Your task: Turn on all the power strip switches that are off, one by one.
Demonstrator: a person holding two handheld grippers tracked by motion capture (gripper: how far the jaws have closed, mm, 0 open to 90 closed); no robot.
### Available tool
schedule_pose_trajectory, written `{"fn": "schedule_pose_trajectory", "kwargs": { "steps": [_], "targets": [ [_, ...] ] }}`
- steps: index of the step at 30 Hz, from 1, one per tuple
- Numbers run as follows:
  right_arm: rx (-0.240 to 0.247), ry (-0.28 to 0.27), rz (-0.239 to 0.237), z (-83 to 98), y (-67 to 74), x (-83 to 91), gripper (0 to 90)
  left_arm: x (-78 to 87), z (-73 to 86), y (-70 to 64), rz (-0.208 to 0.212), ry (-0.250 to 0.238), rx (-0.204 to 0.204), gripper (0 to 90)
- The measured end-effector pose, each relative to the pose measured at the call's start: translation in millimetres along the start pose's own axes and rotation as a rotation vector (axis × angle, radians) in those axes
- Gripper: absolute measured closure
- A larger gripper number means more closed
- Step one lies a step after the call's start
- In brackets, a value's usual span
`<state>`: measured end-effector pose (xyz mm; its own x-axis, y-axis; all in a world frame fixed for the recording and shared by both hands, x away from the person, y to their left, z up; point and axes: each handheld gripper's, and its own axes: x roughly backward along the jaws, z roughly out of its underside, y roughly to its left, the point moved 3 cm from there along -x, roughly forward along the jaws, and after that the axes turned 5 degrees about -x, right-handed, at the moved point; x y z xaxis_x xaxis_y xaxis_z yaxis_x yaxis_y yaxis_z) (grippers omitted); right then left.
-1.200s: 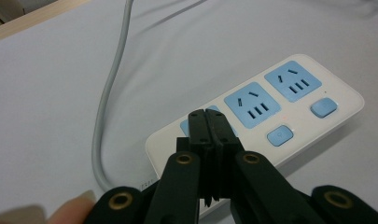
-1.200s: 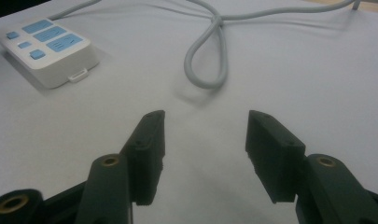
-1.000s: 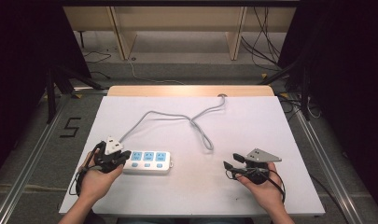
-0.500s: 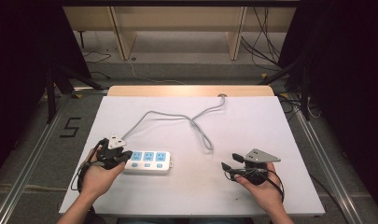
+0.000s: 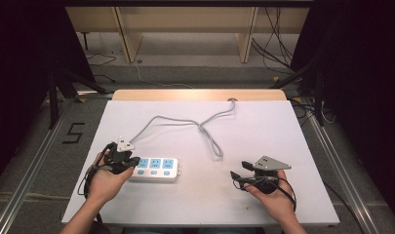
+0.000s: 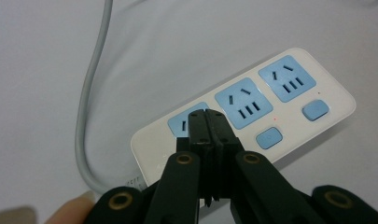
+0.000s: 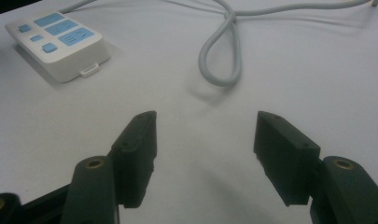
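1. Since a moment ago, the left gripper (image 5: 128, 162) has crept a little closer to the power strip (image 5: 155, 168), and the right gripper (image 5: 238, 176) has hardly moved.
2. The white power strip lies flat on the white table (image 5: 263, 126), near the front on the left side. It has three blue sockets and small blue buttons.
3. In the left gripper view, the left gripper (image 6: 206, 122) has its jaws pressed together with nothing between them. Its tips sit right over the socket at the cord end of the power strip (image 6: 252, 112).
4. A grey cord (image 5: 185, 122) runs from the strip's left end, loops in the middle of the table and goes to the far edge.
5. The right gripper (image 7: 203, 154) has its jaws spread wide and holds nothing. It hovers above bare table, well apart from the strip, with the cord's loop (image 7: 221, 51) ahead of it.
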<state>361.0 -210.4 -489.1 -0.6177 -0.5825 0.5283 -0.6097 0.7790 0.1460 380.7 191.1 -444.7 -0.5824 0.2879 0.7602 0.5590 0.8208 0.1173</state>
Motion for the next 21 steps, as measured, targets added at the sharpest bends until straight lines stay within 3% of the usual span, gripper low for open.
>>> {"fn": "schedule_pose_trajectory", "kwargs": {
  "steps": [12,21],
  "targets": [
    [0.000,0.012,0.005,0.9,0.5,-0.8,40.5,-2.3,-4.9,-0.3,-0.013,0.054,-0.015,89.5],
    [0.010,0.018,0.010,1.5,0.1,-1.4,40.7,-5.5,-9.5,-0.5,0.011,0.093,-0.015,89.5]
  ]
}}
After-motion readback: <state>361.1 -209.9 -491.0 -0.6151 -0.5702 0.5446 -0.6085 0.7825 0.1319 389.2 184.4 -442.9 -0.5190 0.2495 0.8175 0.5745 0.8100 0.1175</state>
